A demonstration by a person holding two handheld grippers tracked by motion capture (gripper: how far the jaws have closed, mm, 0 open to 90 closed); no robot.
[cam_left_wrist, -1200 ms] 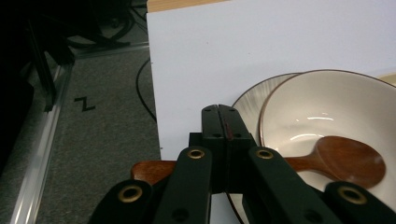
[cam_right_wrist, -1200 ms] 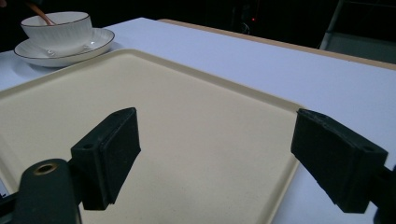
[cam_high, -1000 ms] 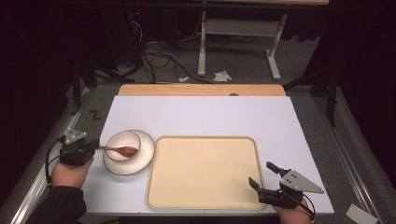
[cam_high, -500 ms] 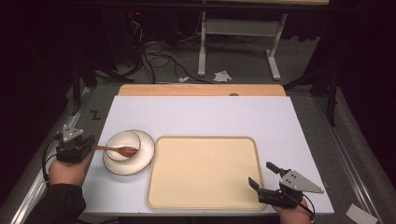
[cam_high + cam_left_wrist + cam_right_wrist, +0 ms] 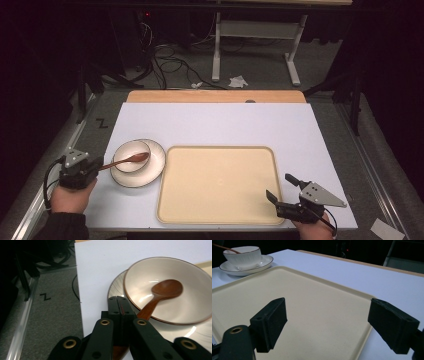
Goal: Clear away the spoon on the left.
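Spoon [image 5: 160, 296]: dark brown wood, smooth, with a soft sheen on the bowl end. Bowl [image 5: 170, 290]: glazed ceramic, cream, glossy with bright highlights, brown rim line. Saucer [image 5: 150, 172]: same glossy glaze, finely ribbed surface. Tray [image 5: 220, 185]: beige plastic, matt, faintly speckled. Table cover [image 5: 220, 125]: white, matt, smooth; bare wood edge at the far side. Left gripper [image 5: 119, 305] jaws: black plastic, matt, with brass-coloured metal rivets. Floor [image 5: 50, 315]: grey carpet, rough.

a dim lab: floor cables [image 5: 165, 60], a metal stand [image 5: 255, 45] behind the table [image 5: 215, 120].
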